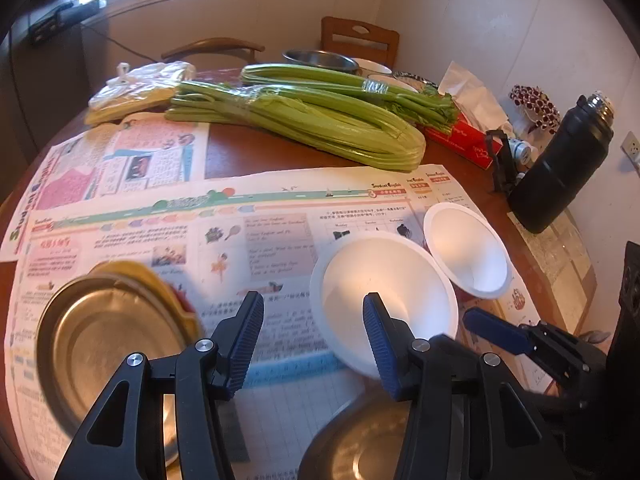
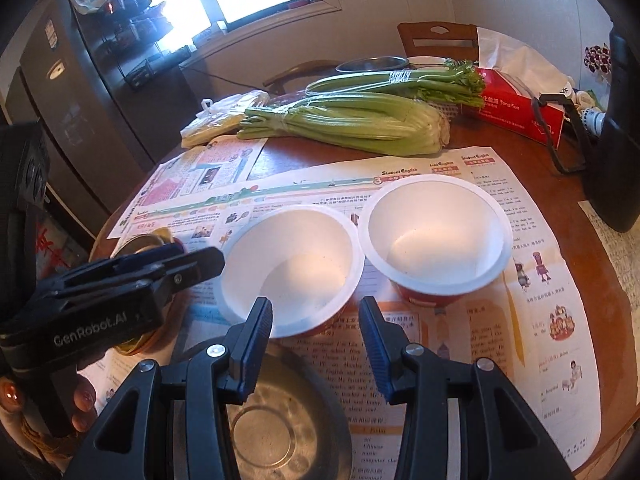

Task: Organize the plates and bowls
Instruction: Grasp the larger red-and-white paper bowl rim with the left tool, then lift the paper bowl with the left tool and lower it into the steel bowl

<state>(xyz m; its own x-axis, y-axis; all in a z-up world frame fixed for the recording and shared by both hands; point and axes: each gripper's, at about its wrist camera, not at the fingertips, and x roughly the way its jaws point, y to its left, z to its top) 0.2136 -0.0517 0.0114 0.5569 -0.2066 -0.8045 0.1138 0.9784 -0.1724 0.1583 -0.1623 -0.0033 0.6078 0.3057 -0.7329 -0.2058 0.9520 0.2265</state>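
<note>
Two white bowls with red outsides stand side by side on the newspaper: the nearer bowl (image 1: 380,280) (image 2: 292,268) and the farther bowl (image 1: 468,248) (image 2: 436,228). My left gripper (image 1: 312,324) is open and holds nothing. Its right finger hangs over the nearer bowl's inside, and the bowl's left rim shows through the gap. My right gripper (image 2: 316,320) is open too, just short of the nearer bowl's front rim, with a steel dish (image 2: 272,420) (image 1: 360,448) under it. A steel plate (image 1: 108,344) lies left on a gold-rimmed dish (image 1: 132,272).
Two bundles of celery (image 1: 304,116) and a plastic bag (image 1: 136,88) lie across the far half of the round wooden table (image 1: 256,152). A red tissue box (image 1: 464,140), a black flask (image 1: 560,172), and a steel bowl (image 1: 320,60) stand at the back right. Chairs stand behind.
</note>
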